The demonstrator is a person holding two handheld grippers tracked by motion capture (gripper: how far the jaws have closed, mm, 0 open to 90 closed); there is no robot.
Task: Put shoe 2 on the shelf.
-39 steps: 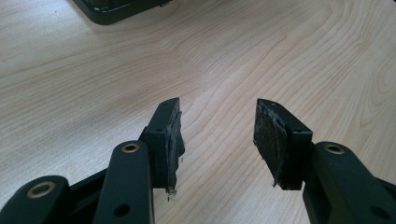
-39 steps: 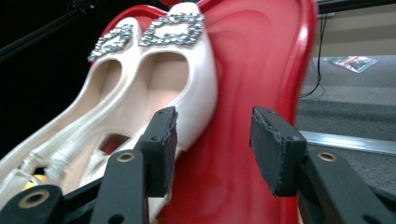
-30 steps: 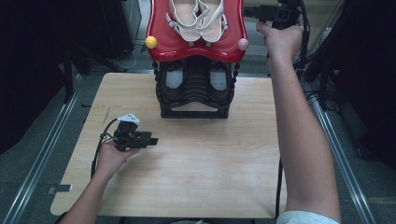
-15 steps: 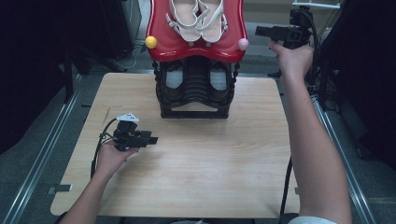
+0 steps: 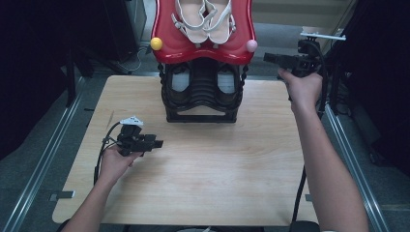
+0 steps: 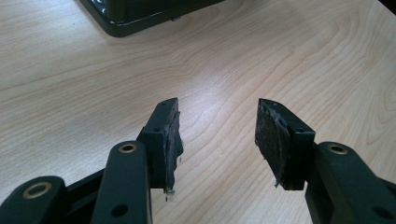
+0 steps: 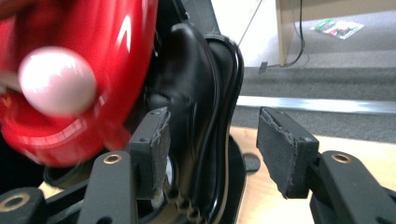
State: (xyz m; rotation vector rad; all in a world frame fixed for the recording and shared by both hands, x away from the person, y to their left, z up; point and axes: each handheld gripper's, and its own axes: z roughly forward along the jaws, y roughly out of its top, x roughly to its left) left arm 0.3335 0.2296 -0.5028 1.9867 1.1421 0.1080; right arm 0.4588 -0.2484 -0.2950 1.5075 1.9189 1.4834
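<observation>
The right gripper is held in the air by the right hand just beyond the tabletop's far right corner, pointing level toward the rack. Its jaws stand apart and have just been opening, with nothing pressed between the pads. In the right gripper view the pads frame the rack's black side, close ahead but not touched. The red tray and its pink knob sit blurred at the left of that view.

The rack stands at the middle of the tabletop's far edge. Its red tray forms the top tier and carries a pair of pale strappy sandals, side by side. A yellow knob marks the tray's left corner and the pink knob its right, nearest the right gripper. Dark shoes sit in the black lower tier.

The left gripper lies low over the tabletop toward the left edge, held by the left hand and pointing right. Its jaws are apart over bare wood, holding nothing, as the left gripper view shows, with the rack's base ahead at the top of that view.
</observation>
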